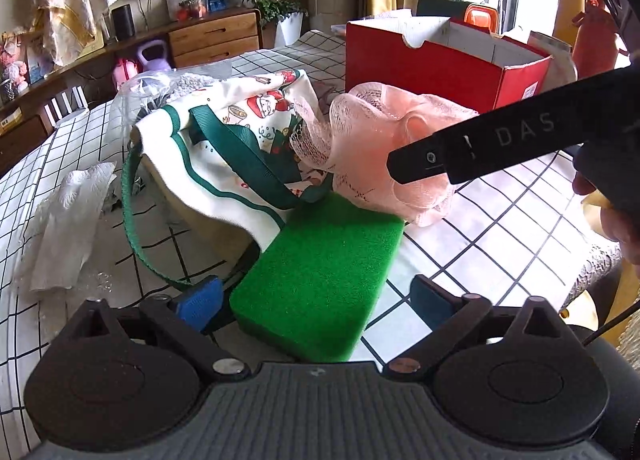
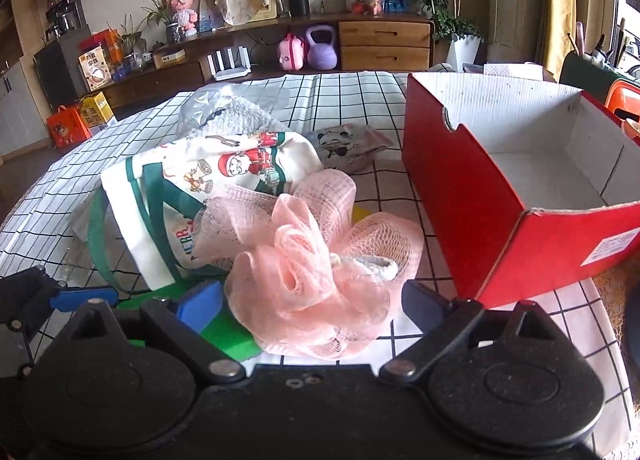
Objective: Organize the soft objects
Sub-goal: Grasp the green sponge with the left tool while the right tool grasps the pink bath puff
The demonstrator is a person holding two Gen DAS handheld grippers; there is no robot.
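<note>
A green sponge [image 1: 320,276] lies on the checked tablecloth between the open fingers of my left gripper [image 1: 316,302]. A pink mesh bath pouf [image 1: 384,156] lies just beyond the sponge. In the right wrist view the pouf [image 2: 316,272] sits between the open fingers of my right gripper [image 2: 312,306], with the sponge [image 2: 224,336] partly under it. A white Christmas-print tote bag with green straps [image 1: 224,148] lies left of the pouf, also in the right wrist view [image 2: 208,188]. The red cardboard box [image 2: 500,196] stands open and empty to the right.
Crumpled white tissue [image 1: 68,220] lies at the left. A clear plastic bag with grey cloth [image 2: 236,112] and a panda-print pouch [image 2: 348,146] lie behind the tote. The red box [image 1: 440,68] stands at the back right. The table edge curves at the right.
</note>
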